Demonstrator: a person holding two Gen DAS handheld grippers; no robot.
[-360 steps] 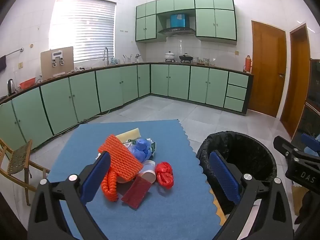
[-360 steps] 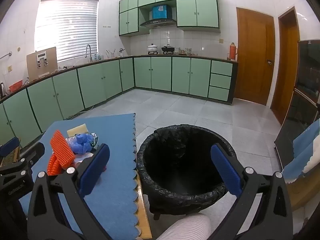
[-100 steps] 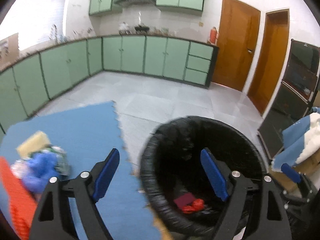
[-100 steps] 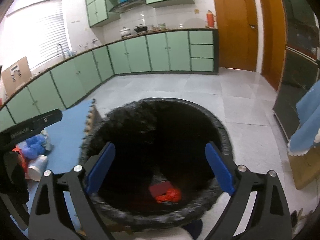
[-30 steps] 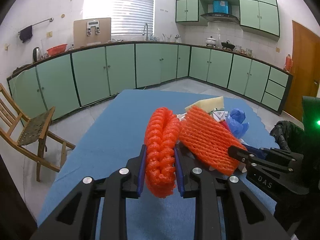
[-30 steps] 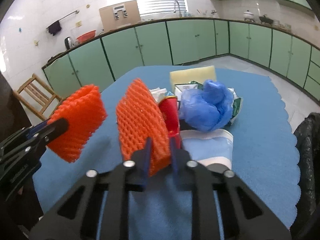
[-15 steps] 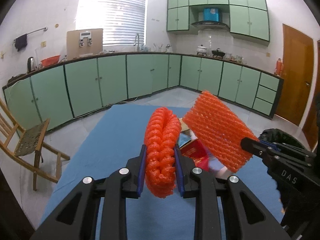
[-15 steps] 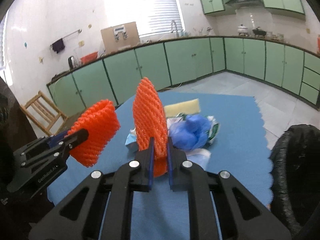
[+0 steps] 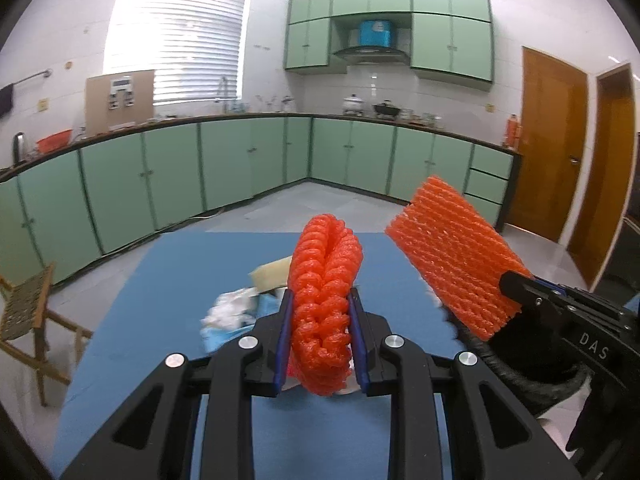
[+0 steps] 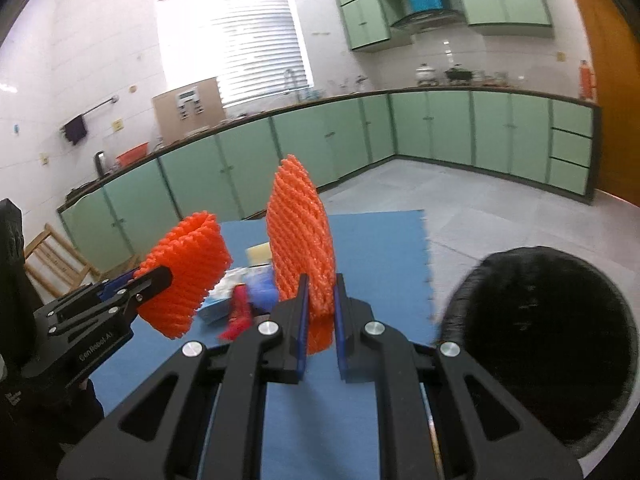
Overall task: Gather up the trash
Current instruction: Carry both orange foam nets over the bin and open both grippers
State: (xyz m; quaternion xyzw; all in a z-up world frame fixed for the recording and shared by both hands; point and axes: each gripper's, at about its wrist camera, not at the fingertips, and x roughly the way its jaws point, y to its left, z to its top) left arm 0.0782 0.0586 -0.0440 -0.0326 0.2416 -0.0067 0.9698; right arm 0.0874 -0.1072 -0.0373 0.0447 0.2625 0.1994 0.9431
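Observation:
My left gripper is shut on a folded orange foam net, held up above the blue table mat. My right gripper is shut on a second, flatter orange foam net, also lifted off the mat. In the left wrist view the right gripper and its flat net hang to the right. In the right wrist view the left gripper and its folded net hang to the left. The black-lined trash bin stands at the right, beside the mat.
More trash lies on the mat: a pale yellow sponge, white and blue wrappers, a blue bag and a red scrap. A wooden chair stands left of the table. Green cabinets line the walls.
Both grippers have risen with their orange nets and swung right, away from the trash pile; the bin has come into the right wrist view. Both grips stay unchanged.

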